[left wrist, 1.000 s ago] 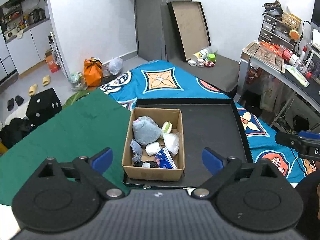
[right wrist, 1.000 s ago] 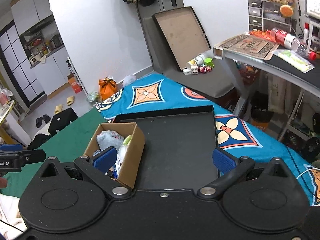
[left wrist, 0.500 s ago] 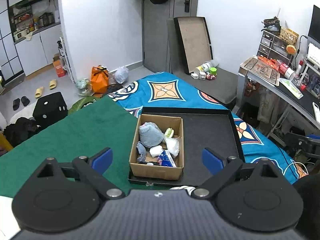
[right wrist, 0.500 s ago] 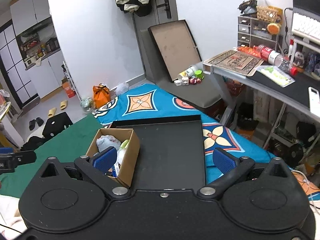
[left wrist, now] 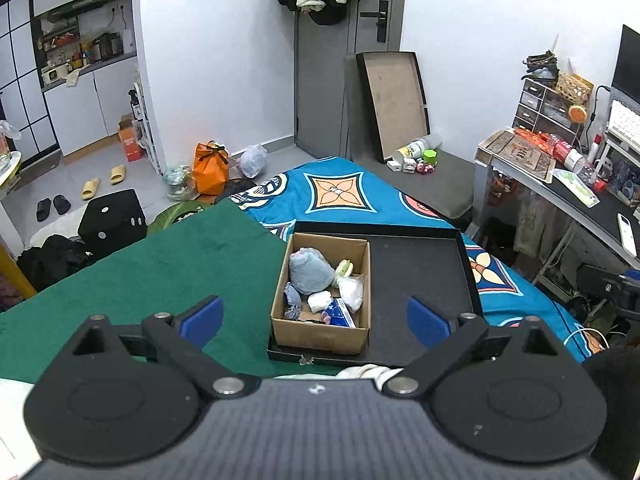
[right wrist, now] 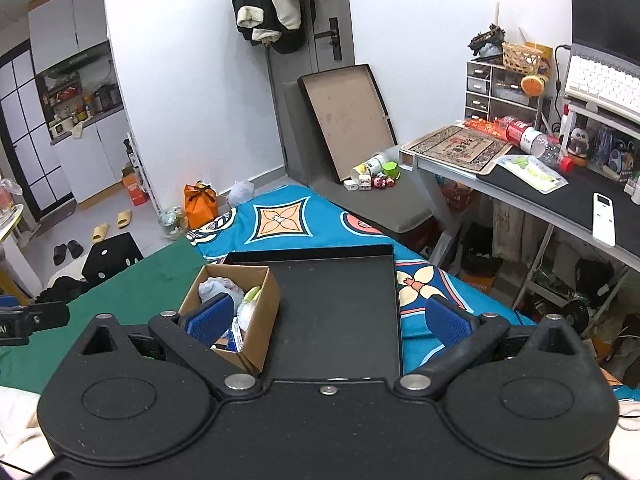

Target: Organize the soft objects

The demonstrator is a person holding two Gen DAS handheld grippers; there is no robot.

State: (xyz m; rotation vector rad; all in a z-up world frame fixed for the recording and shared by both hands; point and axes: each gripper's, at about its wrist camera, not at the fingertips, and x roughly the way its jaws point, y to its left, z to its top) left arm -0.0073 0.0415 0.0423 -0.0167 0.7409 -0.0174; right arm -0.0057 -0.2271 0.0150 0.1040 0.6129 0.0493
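A brown cardboard box (left wrist: 320, 336) sits in the left part of a black tray (left wrist: 420, 276) on the bed. It holds a grey plush toy (left wrist: 310, 276), a white pouch (left wrist: 352, 294), a blue tissue pack (left wrist: 340, 312) and other small soft things. My left gripper (left wrist: 314, 316) is open and empty, held well above and short of the box. My right gripper (right wrist: 328, 318) is open and empty above the tray (right wrist: 340, 312), with the box (right wrist: 256, 332) behind its left finger.
A green cloth (left wrist: 140, 272) and a blue patterned sheet (left wrist: 340, 192) cover the bed. A grey chair with small toys (right wrist: 376, 180) and a leaning tray lid stands beyond. A cluttered desk (right wrist: 540, 184) is at the right. Bags and slippers lie on the floor at left.
Both grippers have pulled back and risen away from the box and tray, so these look smaller and more of the room shows. Both stay open and empty.
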